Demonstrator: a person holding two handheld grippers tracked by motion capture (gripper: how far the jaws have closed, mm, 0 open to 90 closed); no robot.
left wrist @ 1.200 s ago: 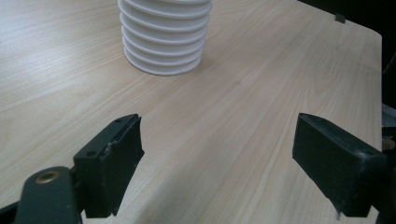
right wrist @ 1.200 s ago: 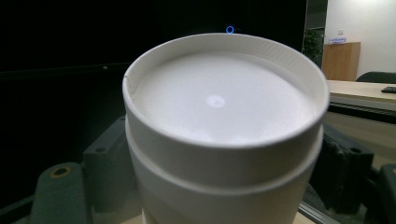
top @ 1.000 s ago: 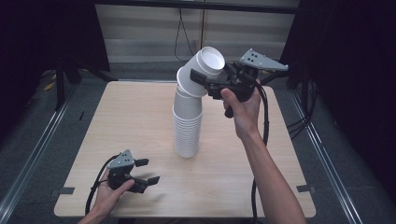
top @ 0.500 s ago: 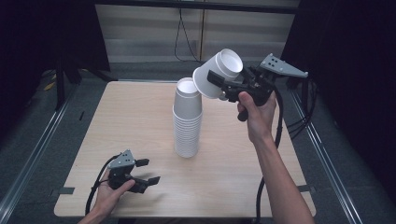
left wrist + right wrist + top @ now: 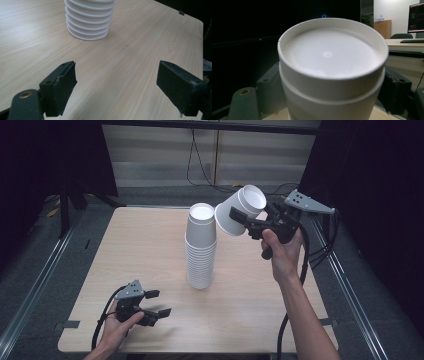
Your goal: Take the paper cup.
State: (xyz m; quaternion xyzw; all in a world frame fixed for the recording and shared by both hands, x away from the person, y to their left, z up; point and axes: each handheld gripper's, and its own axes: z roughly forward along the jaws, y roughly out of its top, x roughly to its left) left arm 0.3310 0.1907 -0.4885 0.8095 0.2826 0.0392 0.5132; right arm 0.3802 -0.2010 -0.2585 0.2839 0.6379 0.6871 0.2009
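A tall stack of white paper cups (image 5: 201, 250) stands upright near the middle of the wooden table (image 5: 145, 235). My right gripper (image 5: 243, 221) is shut on a single white cup (image 5: 240, 210), held tilted in the air just right of the stack's top and apart from it. In the right gripper view that cup (image 5: 332, 70) shows its flat bottom, with a jaw on each side. My left gripper (image 5: 159, 303) rests open and empty near the table's front left. In the left gripper view the stack's base (image 5: 88, 22) stands beyond the open jaws.
A black cable (image 5: 300, 270) hangs from the right gripper along the forearm. Metal floor rails (image 5: 35, 285) run along both sides of the table. Dark curtains stand at left and right, and cables lie on the floor behind the table.
The right gripper has carried the cup off the stack's top and to the right, tilting it further. The left gripper has stayed put.
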